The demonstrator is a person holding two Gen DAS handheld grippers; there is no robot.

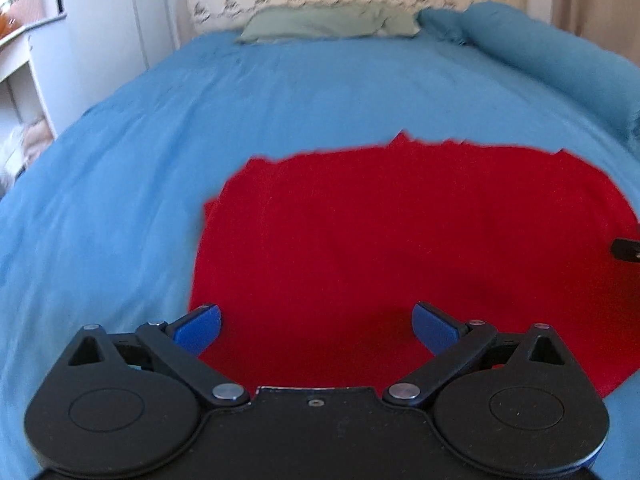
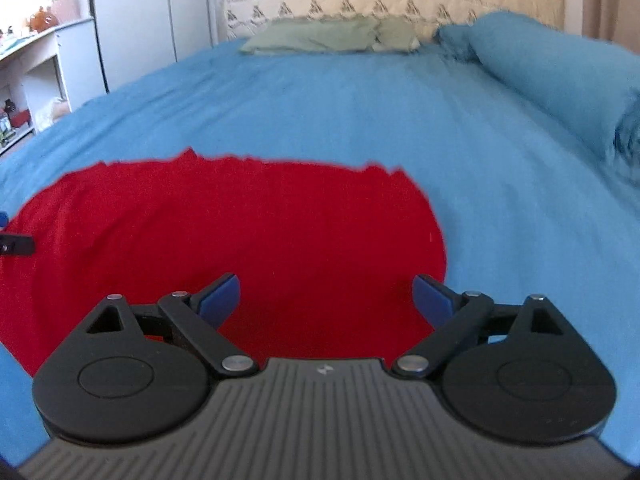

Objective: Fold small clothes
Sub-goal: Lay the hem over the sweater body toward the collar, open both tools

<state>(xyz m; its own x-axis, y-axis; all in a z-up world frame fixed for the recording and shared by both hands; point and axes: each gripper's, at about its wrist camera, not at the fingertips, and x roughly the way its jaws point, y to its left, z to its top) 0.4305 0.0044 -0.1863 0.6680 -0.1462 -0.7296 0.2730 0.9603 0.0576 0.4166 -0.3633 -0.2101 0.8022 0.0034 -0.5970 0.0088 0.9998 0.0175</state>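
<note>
both tilt downward over the red garment lying flat on the blue bed; left gripper and right gripper released, fingers spread wide, grasping nothing.

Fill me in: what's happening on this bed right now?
A person is working with two handheld grippers over a red garment lying flat on a bed with a blue cover. The left gripper is over the garment's left part and the right gripper over its right part. Both stand wide open with nothing between the pads, so neither holds the cloth. A green pillow and a rolled blue blanket lie toward the head of the bed.
</note>
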